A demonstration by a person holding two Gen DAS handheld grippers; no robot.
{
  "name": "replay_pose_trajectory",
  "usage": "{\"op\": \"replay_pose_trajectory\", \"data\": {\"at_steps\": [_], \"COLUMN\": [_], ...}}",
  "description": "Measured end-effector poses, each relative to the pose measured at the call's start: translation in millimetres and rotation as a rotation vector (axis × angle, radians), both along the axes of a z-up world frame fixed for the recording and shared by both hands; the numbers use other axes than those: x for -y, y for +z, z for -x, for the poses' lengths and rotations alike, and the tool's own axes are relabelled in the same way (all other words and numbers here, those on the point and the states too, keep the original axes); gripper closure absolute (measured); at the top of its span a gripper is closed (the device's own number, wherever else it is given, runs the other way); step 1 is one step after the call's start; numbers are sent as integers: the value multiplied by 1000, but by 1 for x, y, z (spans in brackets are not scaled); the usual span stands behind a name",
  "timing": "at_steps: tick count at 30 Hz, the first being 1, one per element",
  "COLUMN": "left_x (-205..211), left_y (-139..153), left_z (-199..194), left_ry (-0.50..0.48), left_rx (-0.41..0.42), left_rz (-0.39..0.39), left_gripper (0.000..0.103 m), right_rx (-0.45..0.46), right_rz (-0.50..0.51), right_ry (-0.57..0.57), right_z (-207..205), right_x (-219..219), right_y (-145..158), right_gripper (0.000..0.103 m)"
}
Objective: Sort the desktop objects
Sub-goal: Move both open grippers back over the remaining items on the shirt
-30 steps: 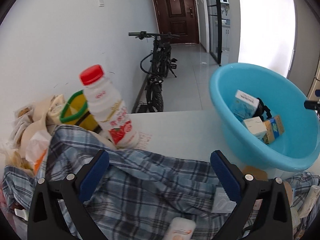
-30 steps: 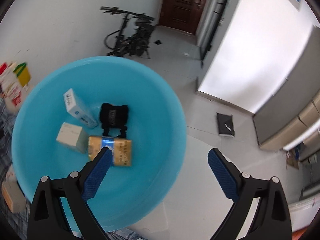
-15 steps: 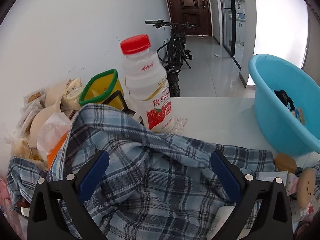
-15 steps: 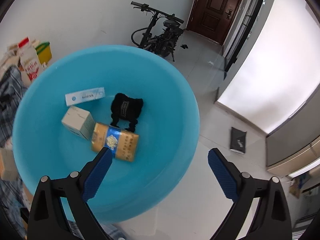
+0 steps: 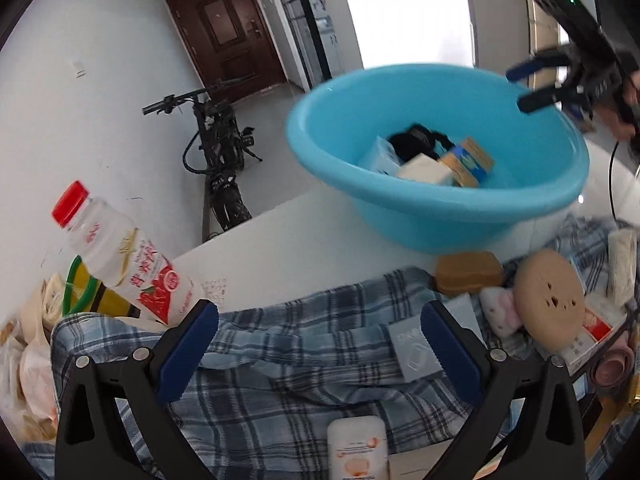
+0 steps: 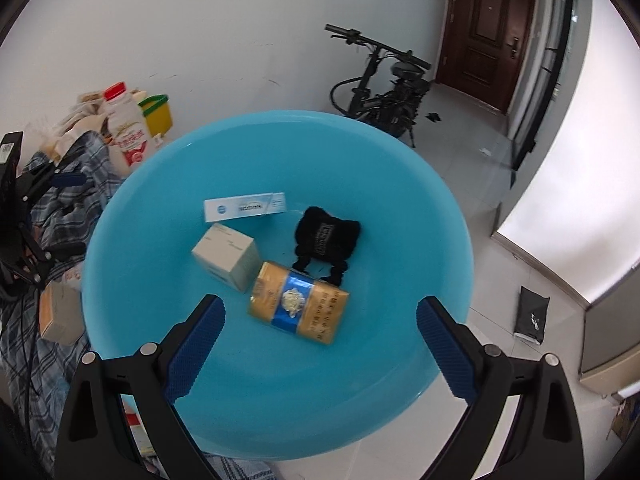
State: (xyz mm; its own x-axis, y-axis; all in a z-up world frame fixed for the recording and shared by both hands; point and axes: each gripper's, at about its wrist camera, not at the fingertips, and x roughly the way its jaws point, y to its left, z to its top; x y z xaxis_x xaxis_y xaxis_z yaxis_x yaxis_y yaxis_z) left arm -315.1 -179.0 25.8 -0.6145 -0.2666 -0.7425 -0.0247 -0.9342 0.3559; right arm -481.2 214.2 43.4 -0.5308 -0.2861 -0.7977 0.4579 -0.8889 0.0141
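A blue basin (image 6: 408, 392) (image 5: 440, 212) stands on the white table and holds a gold and blue pack (image 6: 298, 303), a pale carton (image 6: 226, 257), a white and blue box (image 6: 245, 209) and a black knitted item (image 6: 326, 236). My right gripper (image 6: 318, 344) hangs open above the basin, nothing between its fingers; it also shows in the left wrist view as the right gripper (image 5: 532, 86) over the basin's far rim. My left gripper (image 5: 318, 352) stands open over a plaid shirt (image 5: 280, 372), with a red-capped drink bottle (image 5: 120, 256) to its left.
On the shirt lie a brown soap-like block (image 5: 468, 272), a round tan disc (image 5: 548, 300), a pink plush (image 5: 498, 312) and a white tube (image 5: 358, 448). A yellow green-rimmed container (image 5: 86, 296) and bags sit at the far left. A bicycle (image 5: 218, 160) leans against the wall.
The left view has swung right and tilted, so the bottle sits further left and the basin is in fuller view. The right gripper has drifted back over the basin; both stay open.
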Motion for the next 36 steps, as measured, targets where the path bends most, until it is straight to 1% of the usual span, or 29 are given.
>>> {"op": "replay_pose_trajectory", "data": {"at_steps": [2, 5, 8, 11, 13, 15, 16, 19, 23, 25, 27, 28, 30, 32, 34, 36], "left_x": [-8, -19, -31, -42, -51, -58, -61, -73, -93, -105, -118, -124, -131, -134, -136, -135], "left_y": [-4, -1, 13, 31, 42, 52, 57, 72, 96, 106, 111, 110, 104, 85, 64, 40], "left_z": [1, -12, -34, -57, -70, -83, -93, -120, -167, -190, -209, -217, -222, -219, -211, -200], "left_ry": [44, 71, 92, 105, 113, 129, 139, 159, 173, 187, 190, 187, 185, 193, 210, 238], "left_rx": [37, 62, 60, 73, 83, 92, 99, 127, 170, 187, 195, 199, 205, 194, 156, 91], "left_rz": [18, -23, -74, -148, -152, -158, -174, -216, -237, -233, -193, -177, -175, -193, -191, -168], "left_gripper": [0, 3, 3, 3, 3, 3, 3, 3, 4, 4, 4, 4, 4, 4, 4, 4], "right_rx": [50, 82, 103, 148, 164, 146, 131, 110, 88, 83, 92, 97, 89, 69, 52, 18], "right_rz": [-20, -41, -55, -45, -48, -74, -81, -68, -83, -79, -56, -44, -35, -35, -34, -29], "right_ry": [-10, -55, -53, -52, -64, -75, -83, -90, -96, -104, -106, -101, -100, -112, -148, -177], "right_z": [-1, -17, -44, -73, -91, -108, -117, -144, -181, -196, -209, -216, -227, -233, -236, -239], "right_x": [4, 7, 13, 20, 24, 30, 33, 40, 50, 52, 52, 52, 52, 50, 48, 48], "right_y": [-1, 7, 23, 38, 48, 59, 65, 80, 87, 88, 87, 86, 83, 78, 65, 50], "right_gripper": [7, 9, 9, 9, 9, 9, 9, 9, 9, 9, 9, 9, 9, 9, 9, 9]}}
